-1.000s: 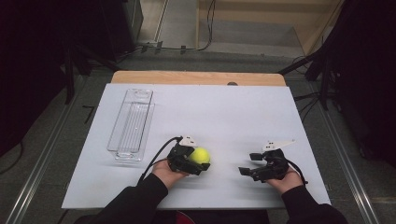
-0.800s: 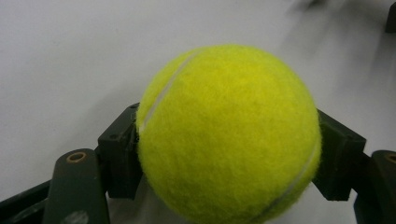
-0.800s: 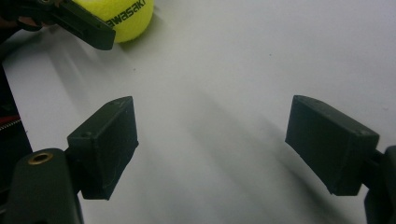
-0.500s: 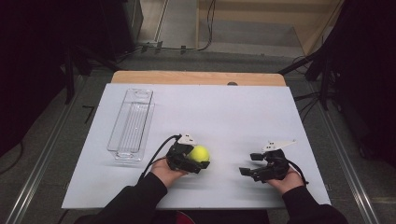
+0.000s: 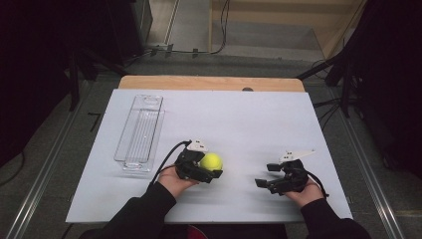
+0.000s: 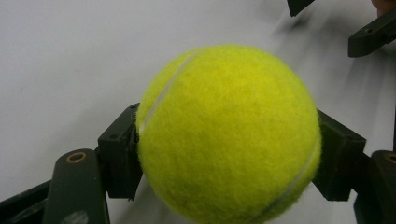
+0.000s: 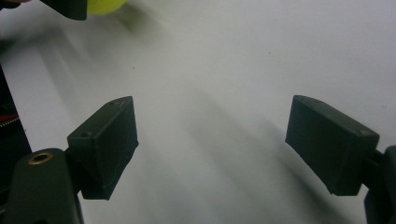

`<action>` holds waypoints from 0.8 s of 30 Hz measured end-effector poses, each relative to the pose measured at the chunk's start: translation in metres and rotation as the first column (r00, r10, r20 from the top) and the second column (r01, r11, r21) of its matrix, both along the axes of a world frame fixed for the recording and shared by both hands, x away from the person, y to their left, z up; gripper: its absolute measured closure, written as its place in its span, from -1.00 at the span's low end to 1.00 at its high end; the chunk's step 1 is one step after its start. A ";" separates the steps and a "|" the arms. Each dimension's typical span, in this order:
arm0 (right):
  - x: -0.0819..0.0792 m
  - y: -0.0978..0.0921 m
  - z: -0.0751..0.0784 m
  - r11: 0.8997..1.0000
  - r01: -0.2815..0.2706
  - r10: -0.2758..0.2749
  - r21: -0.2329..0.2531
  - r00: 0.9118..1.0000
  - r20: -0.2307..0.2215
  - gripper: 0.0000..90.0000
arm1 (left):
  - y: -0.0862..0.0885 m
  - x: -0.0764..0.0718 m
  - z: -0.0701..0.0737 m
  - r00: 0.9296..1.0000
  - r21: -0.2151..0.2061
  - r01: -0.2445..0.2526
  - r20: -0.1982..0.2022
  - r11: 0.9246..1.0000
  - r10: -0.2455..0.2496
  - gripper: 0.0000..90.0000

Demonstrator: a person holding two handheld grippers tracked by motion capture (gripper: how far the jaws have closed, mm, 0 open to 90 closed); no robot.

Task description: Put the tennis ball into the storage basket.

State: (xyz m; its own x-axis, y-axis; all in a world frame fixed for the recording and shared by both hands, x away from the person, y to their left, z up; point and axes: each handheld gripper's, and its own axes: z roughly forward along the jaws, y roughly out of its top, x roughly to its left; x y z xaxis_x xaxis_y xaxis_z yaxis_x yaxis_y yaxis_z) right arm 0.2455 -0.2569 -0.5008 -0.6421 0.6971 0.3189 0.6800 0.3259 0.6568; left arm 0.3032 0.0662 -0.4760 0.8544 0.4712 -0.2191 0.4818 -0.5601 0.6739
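Left claw clamped on yellow tennis ball, pads pressed on both sides, low over white desk. Right claw spread wide, holding nothing, well apart. Clear plastic tray at desk's left.

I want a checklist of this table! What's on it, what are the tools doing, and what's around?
Surface: white table top, wooden strip at far edge.
Job's things: yellow tennis ball; clear plastic tray at far left, looks empty.
Clutter: nothing seen.
Grippers: left tool shut on the tennis ball; right tool open, holding nothing.
Cables: black cable loops from left tool.
Surroundings: dark stands, floor cables, metal rails.
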 end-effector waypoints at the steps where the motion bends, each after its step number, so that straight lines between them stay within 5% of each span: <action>1: 0.000 0.000 0.000 1.000 0.000 0.000 -0.001 1.000 0.002 -0.67 | 0.000 0.000 0.001 1.000 0.004 0.000 0.000 1.000 0.000 -0.42; 24: 0.000 0.000 0.000 1.000 0.004 -0.004 -0.001 1.000 0.003 -0.67 | 0.008 0.004 0.036 1.000 -0.012 0.004 0.017 1.000 -0.004 -0.42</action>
